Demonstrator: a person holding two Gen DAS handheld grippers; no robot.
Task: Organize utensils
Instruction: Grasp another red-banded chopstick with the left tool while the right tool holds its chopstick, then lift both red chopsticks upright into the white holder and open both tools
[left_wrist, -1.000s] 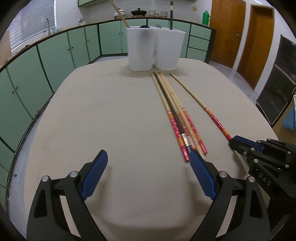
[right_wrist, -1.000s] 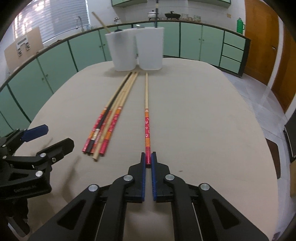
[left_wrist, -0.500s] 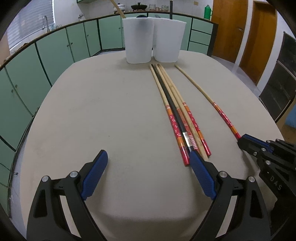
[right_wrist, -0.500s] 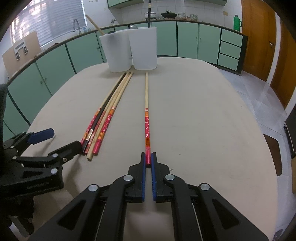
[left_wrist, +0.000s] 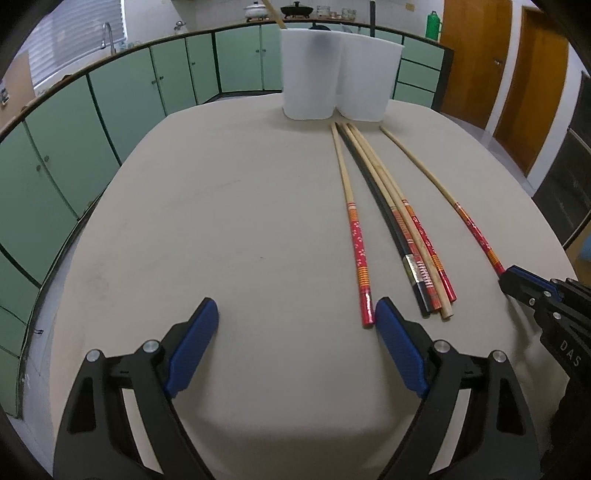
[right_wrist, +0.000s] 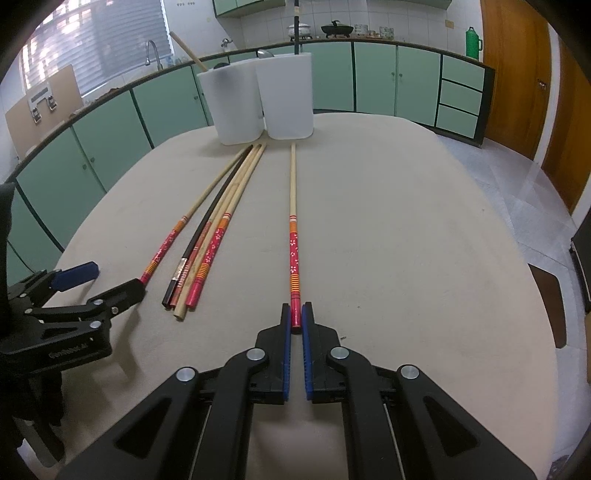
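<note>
A green-cabinet kitchen curves around my beige oval counter (left_wrist: 207, 229). Two white plastic tubs (right_wrist: 284, 99) stand side by side at its far end. My right tool (right_wrist: 296, 320) is clenched on the red end of a lone bamboo chopstick (right_wrist: 293, 229). My left tool (left_wrist: 295, 319) is spread wide, its jaws having just narrowed slightly, one blue pad beside a red-ended bamboo chopstick (left_wrist: 351, 221); nothing lies between them. A bundle of mixed chopsticks (left_wrist: 402, 229) lies between the two.

Green cabinets (left_wrist: 122, 96) lining the wall; orange doors (left_wrist: 476, 55) standing right; green thermos (right_wrist: 474, 41), pots (right_wrist: 338, 29) sitting behind.
</note>
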